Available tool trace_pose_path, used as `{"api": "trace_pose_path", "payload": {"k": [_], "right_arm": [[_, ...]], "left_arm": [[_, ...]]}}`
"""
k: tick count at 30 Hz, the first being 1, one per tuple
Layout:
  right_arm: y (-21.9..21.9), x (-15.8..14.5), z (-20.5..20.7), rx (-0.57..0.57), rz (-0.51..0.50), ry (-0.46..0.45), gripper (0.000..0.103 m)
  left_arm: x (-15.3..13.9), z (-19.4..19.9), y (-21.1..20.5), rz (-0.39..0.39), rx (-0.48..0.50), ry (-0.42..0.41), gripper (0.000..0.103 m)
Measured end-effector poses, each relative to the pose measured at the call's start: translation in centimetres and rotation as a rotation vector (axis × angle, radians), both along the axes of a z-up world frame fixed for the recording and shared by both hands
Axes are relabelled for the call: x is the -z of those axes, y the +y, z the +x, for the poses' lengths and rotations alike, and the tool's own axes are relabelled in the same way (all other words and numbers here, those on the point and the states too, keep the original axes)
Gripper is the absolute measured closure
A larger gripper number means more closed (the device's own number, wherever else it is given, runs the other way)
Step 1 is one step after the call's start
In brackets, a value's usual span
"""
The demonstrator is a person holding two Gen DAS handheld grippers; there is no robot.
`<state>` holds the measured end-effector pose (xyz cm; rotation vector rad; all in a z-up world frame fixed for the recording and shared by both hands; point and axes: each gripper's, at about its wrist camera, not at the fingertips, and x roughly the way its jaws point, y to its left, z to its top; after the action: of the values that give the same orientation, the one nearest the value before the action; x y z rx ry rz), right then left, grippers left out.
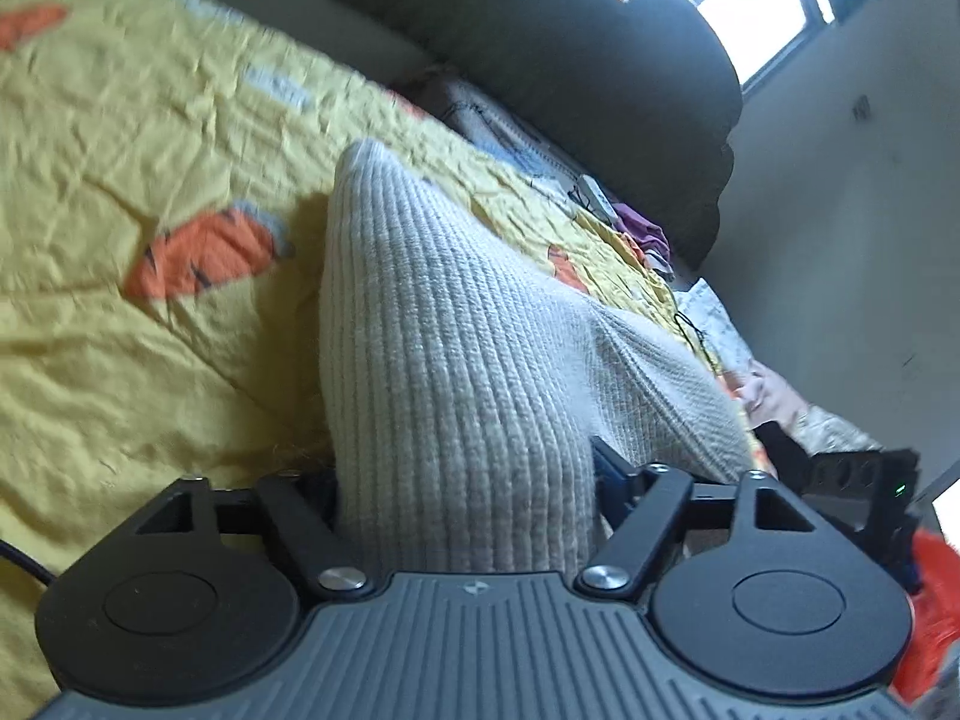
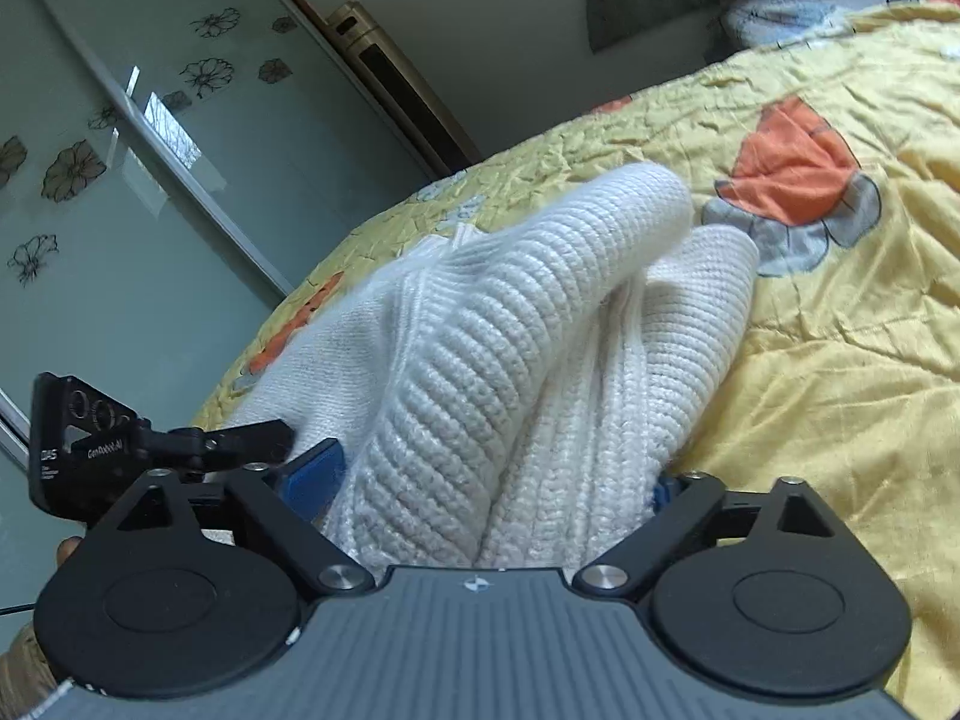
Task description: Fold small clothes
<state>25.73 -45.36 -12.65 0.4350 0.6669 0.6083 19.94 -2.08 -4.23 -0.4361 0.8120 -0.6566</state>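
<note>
A cream ribbed knit garment [image 1: 456,348] lies on a yellow bedspread [image 1: 120,150] and is lifted off it at the near end. My left gripper [image 1: 468,480] is shut on one part of the knit; the cloth hides its fingertips. In the right wrist view the same knit [image 2: 516,348] bunches up in thick folds. My right gripper [image 2: 498,492] is shut on it, with blue pads [image 2: 312,474] showing at the cloth's edges. The left gripper [image 2: 180,444] shows at the left of the right wrist view, close beside the knit.
The bedspread [image 2: 840,360] has orange and grey flower prints. A dark headboard [image 1: 600,72] and pillows stand at the far end, with small clothes [image 1: 648,234] near it. A window [image 1: 750,6] is behind. Glass wardrobe doors [image 2: 120,180] stand left of the bed.
</note>
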Motion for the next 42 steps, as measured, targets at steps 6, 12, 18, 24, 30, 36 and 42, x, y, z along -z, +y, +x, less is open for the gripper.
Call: {"api": "trace_pose_path", "payload": {"k": [6,12,18,24,30,36,42], "right_arm": [[1.6,-2.9,-1.5,0.012,-0.008,-0.105,0.034],[2.9,-2.8,1.0,0.077,0.004,-0.049,0.037],[2.0,-2.4,-1.5,0.205,-0.048,-0.034,0.031],[-0.2,-4.9,-8.1,0.176,-0.006,-0.140,0.031],[3.2,-3.9,-10.6,0.122,-0.242,-0.142,0.041],[4.4,-3.7,-12.2,0.230,-0.372,-0.210,0.037],[6.5,-2.0,-11.6,0.237,-0.566,-0.174,0.003]], "left_arm": [[-3.8,-2.6,-1.4,0.168,-0.033,-0.214,0.038],[-3.2,-0.9,0.3,0.231,-0.099,-0.107,0.032],[-3.9,-4.2,2.7,0.241,-0.170,-0.167,0.029],[-4.5,-9.5,1.2,0.395,-0.164,-0.325,0.024],[-2.9,-9.8,-0.4,0.436,-0.169,-0.242,0.024],[-3.1,-11.4,-0.6,0.448,-0.202,-0.240,0.022],[-3.0,-12.3,-1.1,0.462,-0.226,-0.232,0.022]]}}
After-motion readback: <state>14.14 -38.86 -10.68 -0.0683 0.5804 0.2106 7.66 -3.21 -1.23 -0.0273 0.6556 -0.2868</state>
